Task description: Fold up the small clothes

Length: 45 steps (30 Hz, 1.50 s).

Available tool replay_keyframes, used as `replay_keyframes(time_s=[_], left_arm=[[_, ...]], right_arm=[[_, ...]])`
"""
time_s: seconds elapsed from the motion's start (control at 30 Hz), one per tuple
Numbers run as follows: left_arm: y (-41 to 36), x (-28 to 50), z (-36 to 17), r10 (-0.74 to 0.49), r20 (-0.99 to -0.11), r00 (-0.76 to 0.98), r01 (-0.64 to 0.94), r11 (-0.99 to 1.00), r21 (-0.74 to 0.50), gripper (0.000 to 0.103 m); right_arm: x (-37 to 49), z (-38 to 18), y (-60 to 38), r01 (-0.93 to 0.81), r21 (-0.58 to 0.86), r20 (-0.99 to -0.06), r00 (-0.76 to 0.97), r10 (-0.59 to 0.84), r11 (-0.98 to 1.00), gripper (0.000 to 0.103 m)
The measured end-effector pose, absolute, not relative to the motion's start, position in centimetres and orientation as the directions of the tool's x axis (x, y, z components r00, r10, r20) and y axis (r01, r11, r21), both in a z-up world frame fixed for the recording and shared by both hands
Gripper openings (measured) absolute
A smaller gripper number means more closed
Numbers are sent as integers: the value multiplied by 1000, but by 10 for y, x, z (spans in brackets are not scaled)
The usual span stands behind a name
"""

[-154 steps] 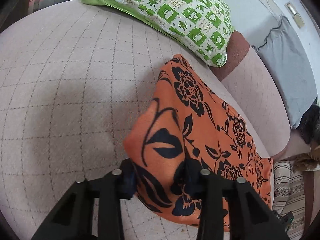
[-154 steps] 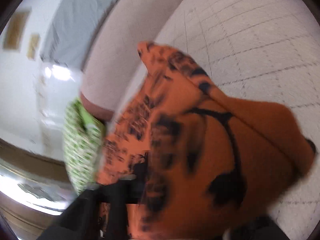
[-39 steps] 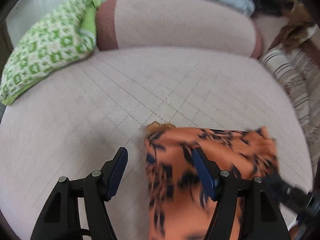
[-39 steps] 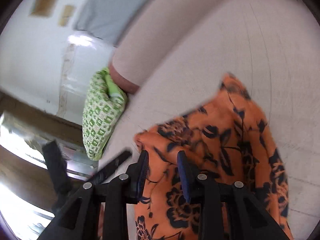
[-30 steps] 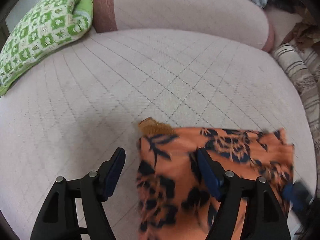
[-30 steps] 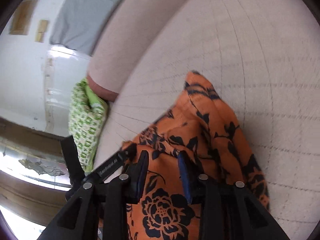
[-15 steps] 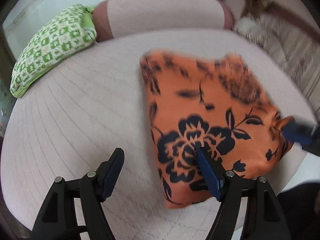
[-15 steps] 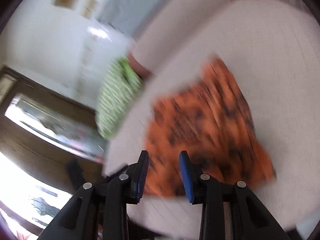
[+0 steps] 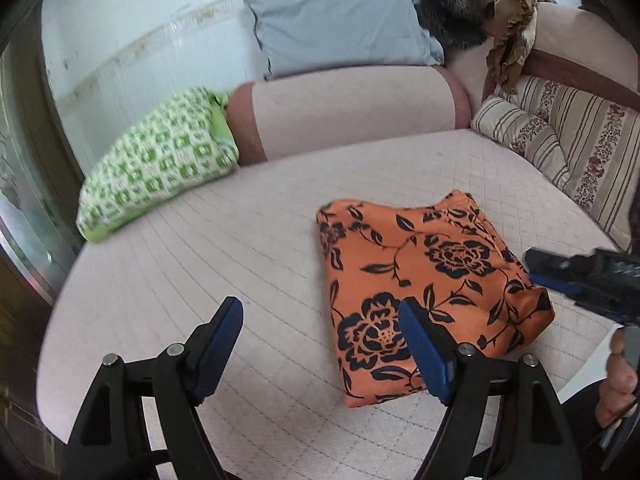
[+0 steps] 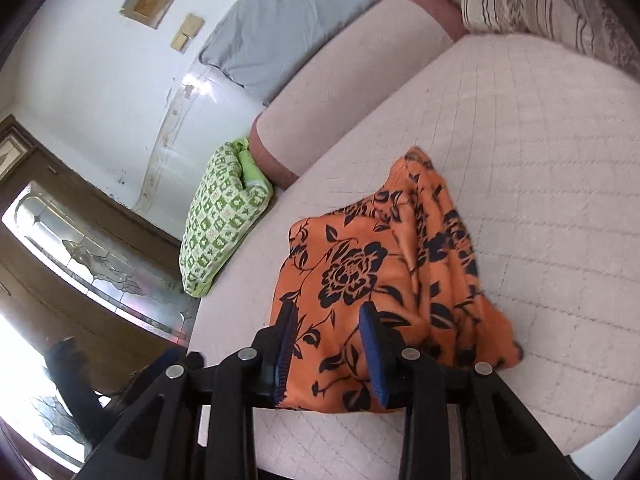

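Note:
A folded orange garment with black flowers (image 9: 416, 280) lies on the pale quilted sofa seat (image 9: 240, 240). My left gripper (image 9: 320, 328) is open and empty, raised above the seat just left of the garment's near edge. My right gripper (image 10: 328, 332) is open and empty, held above the garment (image 10: 360, 268) near its front edge, not touching it. It also shows in the left wrist view (image 9: 568, 276) at the garment's right side.
A green checked pillow (image 9: 156, 164) lies at the back left. A pink bolster (image 9: 348, 112) and a grey cushion (image 9: 336, 28) stand behind. Striped cushions (image 9: 568, 148) line the right side. The seat's front edge is close below both grippers.
Both grippers let go of the garment and drew back and up. The garment now lies folded flat on the seat.

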State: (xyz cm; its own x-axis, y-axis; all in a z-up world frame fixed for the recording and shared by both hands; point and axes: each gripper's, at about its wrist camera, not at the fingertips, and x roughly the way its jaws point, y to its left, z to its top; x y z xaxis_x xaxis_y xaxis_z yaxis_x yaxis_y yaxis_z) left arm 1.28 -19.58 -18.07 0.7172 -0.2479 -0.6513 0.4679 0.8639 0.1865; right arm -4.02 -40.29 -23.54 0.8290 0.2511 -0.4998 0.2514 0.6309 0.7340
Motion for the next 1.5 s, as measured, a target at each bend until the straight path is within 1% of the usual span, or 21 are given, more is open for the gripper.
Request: replay_keyframes(time_s=[0.1, 0.17, 0.23, 0.37, 0.4, 0.47, 0.5, 0.53, 0.67, 0.77, 0.8, 0.87, 0.9, 0.93, 1.07, 1.1, 1.13, 1.23, 1.3, 1.47, 1.5], left_arm=[[-196, 9, -175, -236, -635, 735, 456, 866, 206, 80], [-197, 9, -173, -232, -631, 741, 450, 868, 209, 80], [-197, 9, -171, -230, -633, 739, 446, 871, 205, 80], [-199, 10, -171, -224, -631, 743, 438, 875, 205, 80], [-199, 10, -171, -222, -631, 744, 435, 877, 205, 80], [-200, 11, -171, -219, -634, 742, 434, 878, 204, 80], [-201, 11, -171, -218, -635, 742, 433, 878, 205, 80], [-201, 12, -172, -214, -635, 742, 431, 878, 208, 80], [-205, 15, -174, -211, -642, 737, 432, 878, 208, 80], [-210, 23, -181, -206, -664, 719, 435, 878, 199, 81], [-210, 28, -185, -201, -683, 703, 432, 883, 185, 81], [-209, 43, -197, -166, -726, 668, 402, 901, 164, 81], [-207, 49, -204, -141, -744, 653, 382, 910, 163, 81], [-206, 55, -210, -119, -758, 642, 366, 916, 166, 81], [-213, 71, -254, -35, -824, 566, 394, 889, 232, 81], [-212, 72, -258, -32, -825, 565, 390, 891, 233, 81], [-208, 73, -255, -54, -819, 571, 378, 903, 204, 82], [-204, 79, -248, -68, -838, 541, 382, 908, 173, 82], [-201, 80, -240, -75, -824, 562, 370, 913, 170, 82], [-196, 79, -219, -102, -787, 608, 346, 926, 148, 82], [-196, 79, -216, -105, -781, 615, 345, 927, 147, 82]], right_arm=[[-15, -249, -391, 283, 715, -569, 767, 297, 639, 34], [1, -279, -387, 364, 660, -681, 660, 318, 657, 34], [3, -279, -390, 364, 685, -662, 672, 332, 631, 33], [-11, -259, -399, 319, 694, -604, 746, 281, 645, 34], [-14, -255, -403, 313, 704, -586, 763, 274, 637, 36], [-24, -251, -415, 319, 724, -555, 796, 241, 611, 56], [-29, -250, -420, 322, 743, -534, 814, 230, 587, 69], [-35, -250, -428, 309, 775, -496, 838, 226, 552, 70], [-51, -241, -442, 295, 784, -456, 870, 185, 545, 70], [-52, -235, -438, 253, 785, -431, 878, 206, 565, 69], [-48, -234, -435, 256, 772, -446, 870, 210, 581, 67], [-38, -238, -426, 263, 752, -485, 842, 237, 605, 54], [-32, -241, -420, 265, 740, -505, 826, 251, 618, 41], [-27, -244, -416, 270, 727, -524, 812, 256, 631, 37], [2, -269, -400, 318, 680, -630, 714, 305, 661, 35], [10, -277, -397, 333, 667, -659, 682, 318, 667, 30], [13, -280, -396, 339, 660, -666, 676, 314, 671, 28], [10, -277, -402, 341, 692, -640, 698, 322, 637, 28], [5, -273, -410, 330, 727, -602, 728, 328, 603, 30], [-13, -253, -424, 298, 749, -526, 811, 257, 592, 32], [-16, -252, -426, 297, 754, -518, 818, 251, 586, 36]])
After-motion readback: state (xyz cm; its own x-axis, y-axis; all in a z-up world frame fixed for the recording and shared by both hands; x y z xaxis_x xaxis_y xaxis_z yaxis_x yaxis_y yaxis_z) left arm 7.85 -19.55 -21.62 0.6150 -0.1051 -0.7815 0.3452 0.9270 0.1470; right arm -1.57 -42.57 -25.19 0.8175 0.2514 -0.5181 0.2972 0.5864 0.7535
